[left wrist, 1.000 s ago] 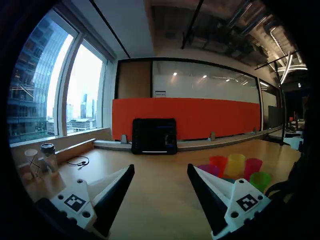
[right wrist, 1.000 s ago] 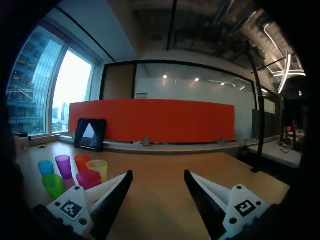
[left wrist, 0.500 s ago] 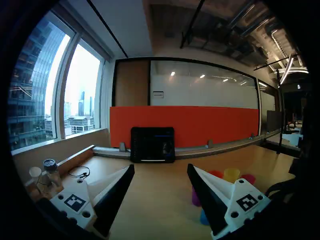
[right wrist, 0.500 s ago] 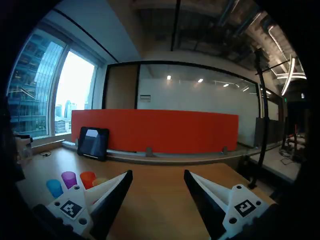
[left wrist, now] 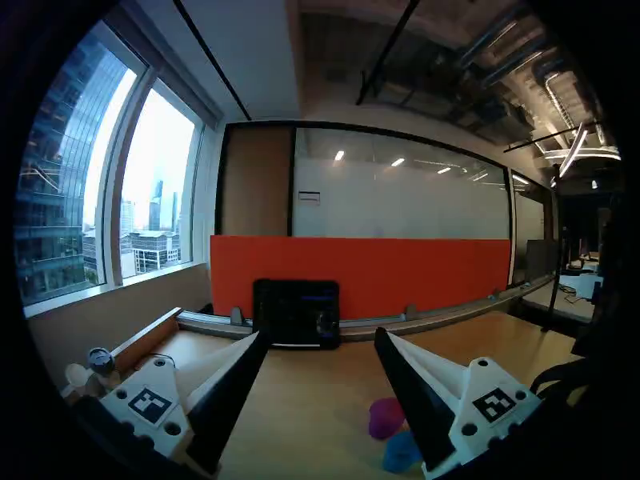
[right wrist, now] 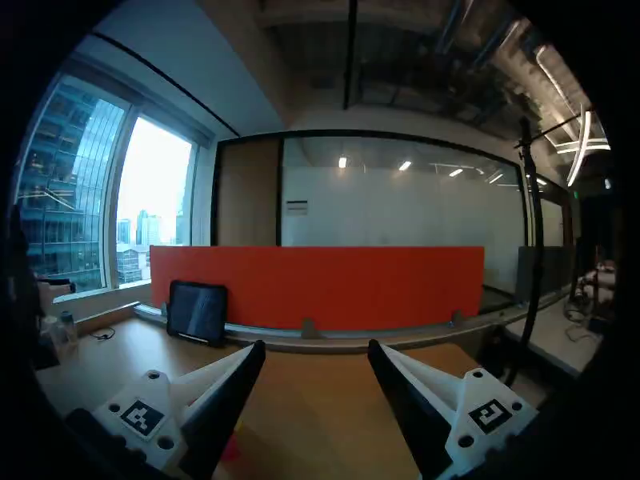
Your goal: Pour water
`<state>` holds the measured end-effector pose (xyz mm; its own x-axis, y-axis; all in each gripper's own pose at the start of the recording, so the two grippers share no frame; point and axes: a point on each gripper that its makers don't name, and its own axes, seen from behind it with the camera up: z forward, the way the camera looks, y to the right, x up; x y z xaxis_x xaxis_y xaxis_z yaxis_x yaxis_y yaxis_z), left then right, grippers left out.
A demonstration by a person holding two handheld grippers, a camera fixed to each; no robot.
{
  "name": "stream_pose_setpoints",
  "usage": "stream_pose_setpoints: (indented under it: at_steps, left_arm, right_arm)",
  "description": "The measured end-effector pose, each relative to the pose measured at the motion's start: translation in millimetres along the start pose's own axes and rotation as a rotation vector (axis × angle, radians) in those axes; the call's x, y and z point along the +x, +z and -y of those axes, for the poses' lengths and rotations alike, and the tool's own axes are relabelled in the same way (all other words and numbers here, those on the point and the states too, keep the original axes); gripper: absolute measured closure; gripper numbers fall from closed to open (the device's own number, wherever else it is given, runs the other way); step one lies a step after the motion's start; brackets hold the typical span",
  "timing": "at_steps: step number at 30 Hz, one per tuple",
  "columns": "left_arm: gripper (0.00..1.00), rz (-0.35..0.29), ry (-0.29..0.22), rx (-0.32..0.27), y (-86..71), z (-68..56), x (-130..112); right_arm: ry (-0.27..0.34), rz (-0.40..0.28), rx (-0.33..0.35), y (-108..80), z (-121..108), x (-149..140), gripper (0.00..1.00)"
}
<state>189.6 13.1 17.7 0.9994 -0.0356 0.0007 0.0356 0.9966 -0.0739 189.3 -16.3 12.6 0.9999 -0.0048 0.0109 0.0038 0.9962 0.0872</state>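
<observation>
White plastic, black-lined, the left hand-held gripper (left wrist: 320, 336) gapes wide above the wooden desk (left wrist: 312, 424), holding nothing. Beside one finger stand a purple plastic cup (left wrist: 386, 418) and a blue plastic cup (left wrist: 398, 453), the blue partly hidden; their contents cannot be made out. A dark-capped clear bottle (left wrist: 101, 362) sits far left, its base hidden. The right hand-held gripper (right wrist: 315, 346) is equally spread and empty, with a pink sliver (right wrist: 230, 450) beside one finger.

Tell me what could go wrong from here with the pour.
The purple cup and blue cup sit low, the blue one partly behind a finger of the left hand-held gripper; lowering it blind could knock them. The bottle stands far to their left, so a hurried reach might topple it.
</observation>
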Motion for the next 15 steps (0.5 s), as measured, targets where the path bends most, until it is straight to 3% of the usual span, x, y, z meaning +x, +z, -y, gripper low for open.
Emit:
stream_pose_setpoints:
  at_steps: [8,15]
  left_arm:
    - [0.02,0.005,0.016,-0.026,-0.5,-2.2,8]
    - [0.02,0.007,0.032,-0.085,-2.0,-11.5,10]
  right_arm:
    - [-0.001,0.02,0.025,-4.2,2,-3,0.01]
    - [0.019,0.024,0.132,-6.7,25,-1,0.01]
